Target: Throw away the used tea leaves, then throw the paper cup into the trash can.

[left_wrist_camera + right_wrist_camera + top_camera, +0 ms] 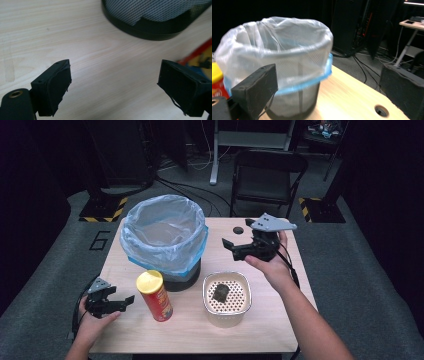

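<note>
Red can [155, 296] upright near the table's [280, 330] front edge, just right of the left gripper [131, 300], jaws apart, empty. Right gripper [226, 243] raised toward the far edge beside the bin [165, 237], also spread wide, holding nothing.

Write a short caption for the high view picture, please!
Two open grippers hover over a table with a lined bin, red can and white basket.

L gripper [131, 301] nr can [154, 295]; apart
</note>
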Tool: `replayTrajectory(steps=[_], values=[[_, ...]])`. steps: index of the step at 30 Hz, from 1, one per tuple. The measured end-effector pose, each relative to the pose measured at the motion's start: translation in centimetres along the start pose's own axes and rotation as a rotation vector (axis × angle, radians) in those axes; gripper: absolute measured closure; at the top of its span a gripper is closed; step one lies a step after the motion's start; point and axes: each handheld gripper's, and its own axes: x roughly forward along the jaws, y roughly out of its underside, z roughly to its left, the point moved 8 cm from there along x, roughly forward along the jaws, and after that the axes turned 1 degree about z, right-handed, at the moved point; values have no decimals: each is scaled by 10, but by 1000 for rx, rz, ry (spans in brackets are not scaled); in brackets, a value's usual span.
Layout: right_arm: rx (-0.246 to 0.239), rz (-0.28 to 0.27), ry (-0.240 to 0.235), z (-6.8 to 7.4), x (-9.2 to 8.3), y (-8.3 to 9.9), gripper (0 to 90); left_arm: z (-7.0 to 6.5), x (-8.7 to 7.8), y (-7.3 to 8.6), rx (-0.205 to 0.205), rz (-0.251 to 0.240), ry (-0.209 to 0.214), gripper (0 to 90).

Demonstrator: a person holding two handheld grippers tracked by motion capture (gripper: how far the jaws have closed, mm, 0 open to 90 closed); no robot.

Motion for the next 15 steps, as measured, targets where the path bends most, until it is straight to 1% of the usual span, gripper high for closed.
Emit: replayTrajectory(steps=[1,2,3,4,5,6,7,8,9,10,11,12,13,14,15], values=[[0,0,0,0,0,0,20,0,0,0,0,0,0,112],[4,1,5,-2,-5,5,29,-2,-2,-2,9,-9,1,112],[2,8,13,-4,-10,11,35,-4,-5,-4,20,-2,10,114],[-16,23,34,-9,-18,23,109,-6,-6,-6,21,-9,13,114],[-16,23,34,-9,-18,23,109,-8,-8,-6,28,-5,16,114],[-10,40,48,-12,-24,36,137,-13,-13,-6,32,-5,32,114],[-3,46,45,-14,-26,42,137,-13,-13,-6,32,-5,32,114],[8,44,42,-15,-28,47,137,-20,-18,-6,47,-13,45,111],[8,44,42,-15,-28,47,137,-20,-18,-6,47,-13,45,111],[31,52,30,-17,-31,58,146,-27,-25,-7,65,-19,75,111],[31,52,30,-17,-31,58,146,-27,-25,-7,65,-19,75,112],[40,54,47,-21,-34,67,159,-36,-28,-8,66,-33,95,112],[41,65,62,-23,-35,72,164,-36,-28,-8,66,-33,95,113],[46,71,73,-25,-36,75,171,-41,-30,-8,83,-29,112,116],[46,71,73,-25,-36,75,171,-46,-31,-9,97,-37,125,116]])
